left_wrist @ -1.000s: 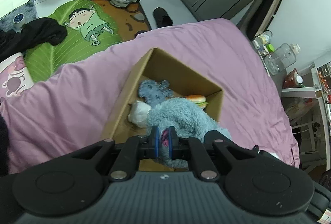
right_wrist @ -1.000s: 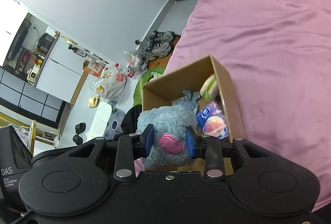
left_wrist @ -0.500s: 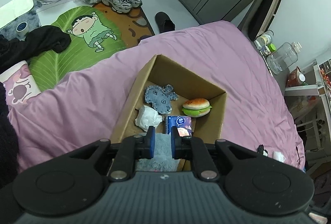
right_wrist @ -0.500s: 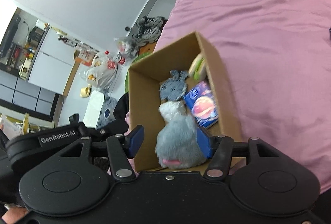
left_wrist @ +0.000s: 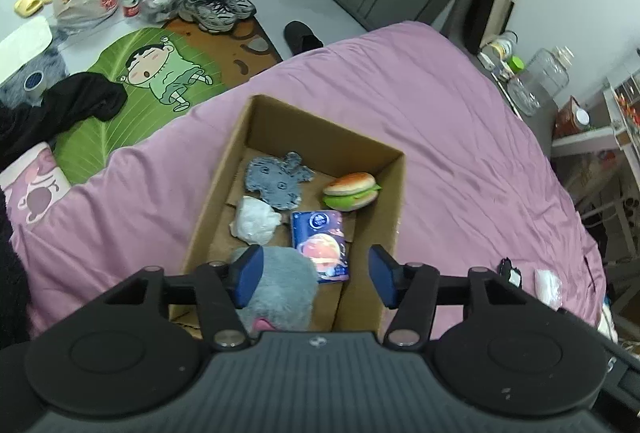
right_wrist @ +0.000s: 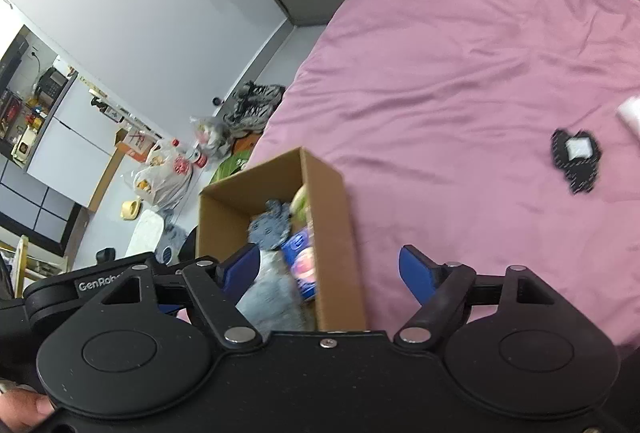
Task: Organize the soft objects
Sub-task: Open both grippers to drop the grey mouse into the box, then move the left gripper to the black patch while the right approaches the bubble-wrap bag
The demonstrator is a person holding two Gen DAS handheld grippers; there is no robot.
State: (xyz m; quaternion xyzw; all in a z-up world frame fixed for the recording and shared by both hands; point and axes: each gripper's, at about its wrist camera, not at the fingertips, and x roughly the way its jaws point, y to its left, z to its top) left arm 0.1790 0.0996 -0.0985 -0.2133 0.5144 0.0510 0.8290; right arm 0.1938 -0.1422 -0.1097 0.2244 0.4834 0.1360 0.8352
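- The left gripper [left_wrist: 316, 275] is hanging over the near end of the cardboard box [left_wrist: 394, 201] with its jaws spread wide and gripping nothing.
- The right gripper [right_wrist: 330, 269] is also standing with its jaws wide apart and empty, sitting above the box's near right wall and the pink bedspread [right_wrist: 460, 81].
- The grey plush toy [left_wrist: 280, 287] is lying inside the box at its near end; the left gripper's left pad is sitting just beside it, and I cannot tell whether they are touching.
- 4 other soft things are sharing the box: a flat grey cloth shape [left_wrist: 276, 179] toward the far end, a toy burger [left_wrist: 352, 191] against the right wall, a white crumpled wad [left_wrist: 256, 219] toward the left side, and a blue packet [left_wrist: 322, 245] just beside the plush.
- Judging from this, the step of dropping the plush into the box is looking finished, and the work is moving to the next pickup.
- 2 things are lying loose on the bedspread, well apart from the box: a small black piece with a white patch [right_wrist: 576, 157] and a white item [right_wrist: 630, 113] at the frame edge, too blurred to identify.
- The next move is probably calling for the right gripper to travel across the bedspread to the black piece, keeping the jaws wide, then closing low on it, since it is lying flat against the fabric.
- A risk worth watching: pinching the bedspread along with it.
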